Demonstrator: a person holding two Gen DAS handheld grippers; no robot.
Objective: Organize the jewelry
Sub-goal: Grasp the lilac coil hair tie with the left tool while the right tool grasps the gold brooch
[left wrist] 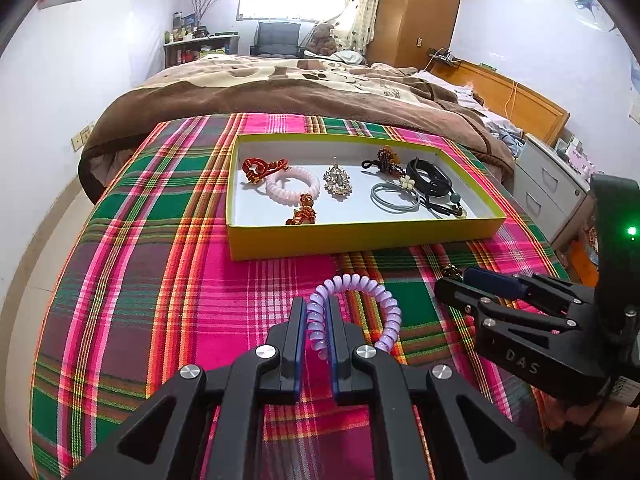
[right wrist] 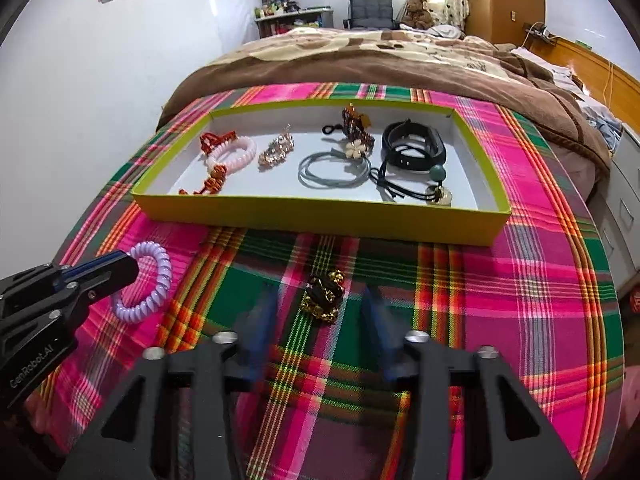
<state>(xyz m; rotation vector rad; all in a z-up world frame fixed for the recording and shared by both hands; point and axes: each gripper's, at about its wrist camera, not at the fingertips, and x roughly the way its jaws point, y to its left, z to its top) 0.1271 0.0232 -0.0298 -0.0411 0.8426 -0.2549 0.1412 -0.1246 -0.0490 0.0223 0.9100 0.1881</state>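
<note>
Pinching the near side of a purple coil (left wrist: 352, 304), the left gripper (left wrist: 318, 322) has its jaws closed on the band, whose loop curves up and off to the right of them above the plaid cloth (left wrist: 160, 280). To its right, the right gripper (right wrist: 320, 320) hangs low with jaws spread wide; its blue fingers (right wrist: 256, 340) are motion-blurred on either side of a black-and-gold clip (right wrist: 326, 294) lying on the cloth between them, not touched as far as the blur lets me tell. Just beyond both pairs of jaws sits a yellow tray (right wrist: 320, 216) on the desk, holding a pink coil (left wrist: 294, 186), red knots (left wrist: 262, 168), a rhinestone brooch (left wrist: 338, 182), grey ties (right wrist: 334, 168) and black bands (right wrist: 412, 140). Farther off lies a bed (left wrist: 300, 84).
</note>
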